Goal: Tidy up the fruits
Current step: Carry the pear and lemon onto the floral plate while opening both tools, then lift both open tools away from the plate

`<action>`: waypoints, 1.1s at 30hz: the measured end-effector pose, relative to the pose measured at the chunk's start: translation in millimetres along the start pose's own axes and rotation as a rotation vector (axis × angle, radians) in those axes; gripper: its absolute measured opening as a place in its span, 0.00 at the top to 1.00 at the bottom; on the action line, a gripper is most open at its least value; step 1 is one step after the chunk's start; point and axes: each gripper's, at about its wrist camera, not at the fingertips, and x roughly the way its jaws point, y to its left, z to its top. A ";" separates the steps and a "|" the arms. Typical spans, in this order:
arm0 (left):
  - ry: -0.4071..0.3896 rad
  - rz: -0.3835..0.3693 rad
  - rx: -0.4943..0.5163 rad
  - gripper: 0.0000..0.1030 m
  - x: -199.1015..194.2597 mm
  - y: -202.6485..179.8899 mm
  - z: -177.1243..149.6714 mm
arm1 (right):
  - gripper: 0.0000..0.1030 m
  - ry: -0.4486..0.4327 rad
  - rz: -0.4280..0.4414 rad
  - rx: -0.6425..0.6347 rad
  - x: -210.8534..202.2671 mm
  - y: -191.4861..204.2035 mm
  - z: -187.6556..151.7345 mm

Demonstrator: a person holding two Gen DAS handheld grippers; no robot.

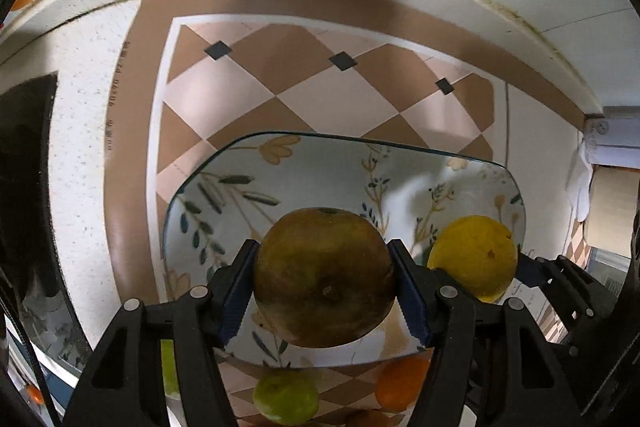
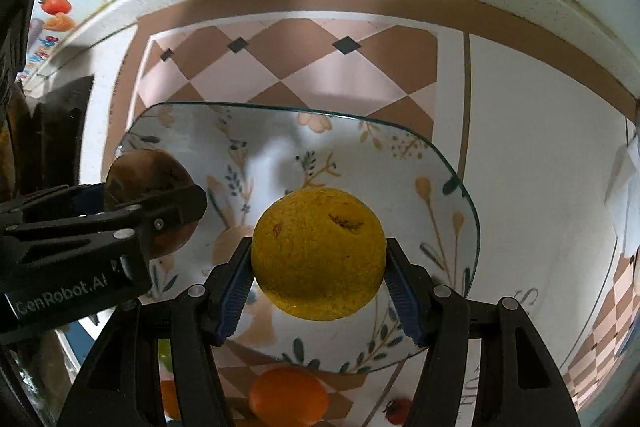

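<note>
Your left gripper point(image 1: 325, 281) is pinching the brown fruit point(image 1: 325, 277) across its widest part, pads tight on both sides, stem nub facing the cam and its other end pointing away toward the back wall. It's a bit squat, so the long axis runs jaw to jaw. The right gripper point(image 2: 319, 254) is clamped on the yellow fruit point(image 2: 319, 253) the same way; it's basically round, w/ no clear axis. Both hang over the floral plate point(image 2: 404, 143), which sits on the checkered mat point(image 1: 280, 83). Can't tell if either touches the plate. An orange point(image 2: 288, 397) and a green fruit point(image 1: 285, 398) lie on the mat near the plate's front edge.
</note>
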 end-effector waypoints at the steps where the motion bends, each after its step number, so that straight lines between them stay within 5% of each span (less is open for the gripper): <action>1: 0.004 0.002 -0.004 0.40 2.3 0.2 0.1 | 0.36 0.003 0.004 0.002 -0.6 -1.5 1.2; 4: 0.018 0.003 -0.014 0.40 10.7 -0.8 3.0 | 0.33 0.004 0.021 0.015 -3.5 -4.2 6.0; 7: 0.016 -0.003 -0.021 0.40 14.9 -0.9 5.0 | 0.16 -0.004 0.027 0.027 -8.6 -5.4 15.6; 11: -0.017 -0.013 -0.013 0.14 7.6 -0.6 8.4 | 0.16 -0.010 0.024 0.049 -14.8 -8.4 15.2; 18: -0.072 0.034 -0.005 0.14 -13.7 15.3 -1.9 | 0.10 -0.056 -0.037 0.079 -34.4 -13.0 -15.1; 33: -0.349 0.185 0.038 0.14 -85.9 13.3 -98.1 | 0.10 -0.291 -0.151 0.094 -96.7 22.7 -103.4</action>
